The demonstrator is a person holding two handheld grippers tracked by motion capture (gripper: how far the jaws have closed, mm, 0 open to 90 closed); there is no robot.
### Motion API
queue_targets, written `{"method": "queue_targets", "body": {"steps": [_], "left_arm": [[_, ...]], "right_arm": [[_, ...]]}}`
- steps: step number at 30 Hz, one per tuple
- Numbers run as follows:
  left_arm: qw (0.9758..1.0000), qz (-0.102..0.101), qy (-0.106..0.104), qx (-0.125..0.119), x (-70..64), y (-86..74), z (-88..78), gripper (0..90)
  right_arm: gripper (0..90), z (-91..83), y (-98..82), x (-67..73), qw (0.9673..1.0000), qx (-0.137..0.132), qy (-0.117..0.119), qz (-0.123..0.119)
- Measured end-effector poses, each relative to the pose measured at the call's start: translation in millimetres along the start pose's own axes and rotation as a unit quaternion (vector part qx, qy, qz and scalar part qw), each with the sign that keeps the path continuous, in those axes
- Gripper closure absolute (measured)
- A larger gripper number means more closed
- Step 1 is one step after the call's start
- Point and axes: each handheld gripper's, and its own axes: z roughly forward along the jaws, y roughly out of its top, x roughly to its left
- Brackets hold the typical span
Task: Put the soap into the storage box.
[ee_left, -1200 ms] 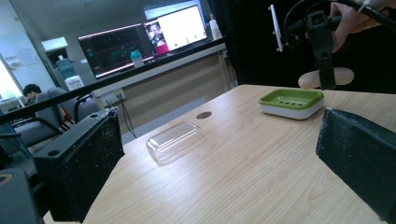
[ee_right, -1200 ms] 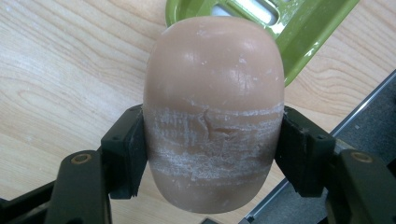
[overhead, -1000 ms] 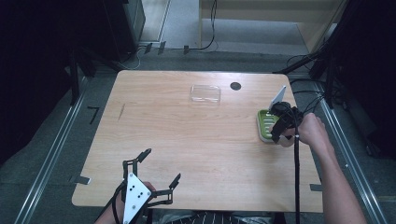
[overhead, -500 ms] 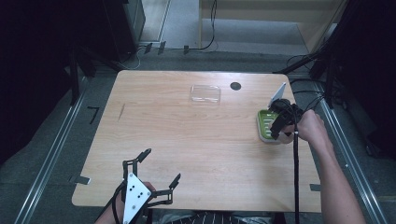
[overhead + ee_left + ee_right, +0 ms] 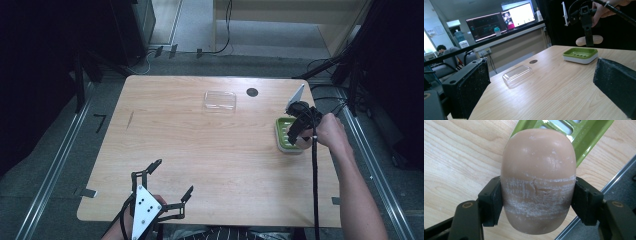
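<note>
Two tongs are at work over the wooden counter (image 5: 210, 150). At the right of the high view, the right tongs (image 5: 537, 202) clench a beige bar of soap (image 5: 538, 180), lifted just above the green soap dish (image 5: 287, 135) near the counter's right edge. At the lower left, the left tongs (image 5: 170, 180) stand released with nothing between them. A clear plastic lid (image 5: 220, 100) lies at upper centre.

Beige oval soap bar (image 5: 538, 180), scuffed white, clamped crosswise, raised above green soap dish (image 5: 286, 134) at table's right edge
</note>
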Motion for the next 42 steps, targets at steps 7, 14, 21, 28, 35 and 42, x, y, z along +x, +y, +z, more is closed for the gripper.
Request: {"method": "queue_targets", "body": {"steps": [7,14,21,28,35,42], "left_arm": [[1.0,0.001,-0.001,0.0,-0.3,0.0,0.0,1.1],[1.0,0.001,-0.001,0.0,0.0,0.0,0.1,1.1],[1.0,0.0,-0.001,0.0,0.0,0.0,0.0,1.2],[1.0,0.0,0.0,0.0,-0.1,0.0,0.0,1.1],[1.0,-0.001,0.0,-0.001,-0.1,-0.1,-0.1,1.1],[1.0,0.0,-0.001,-0.001,0.0,-0.1,-0.1,1.1]], "right_arm": [[33.9,2.3,3.2,-3.5,1.0,0.0,0.002,0.004],[33.9,3.1,8.1,-7.0,1.0,-0.001,0.005,0.006],[33.8,4.9,12.3,-8.9,0.9999,-0.003,0.007,0.012],[33.8,6.2,16.7,-10.8,0.9998,-0.007,0.01,0.017],[33.9,10.4,20.3,-14.8,0.9994,-0.011,0.015,0.03],[33.8,13.2,24.3,-16.5,0.9991,-0.014,0.016,0.036]]}}
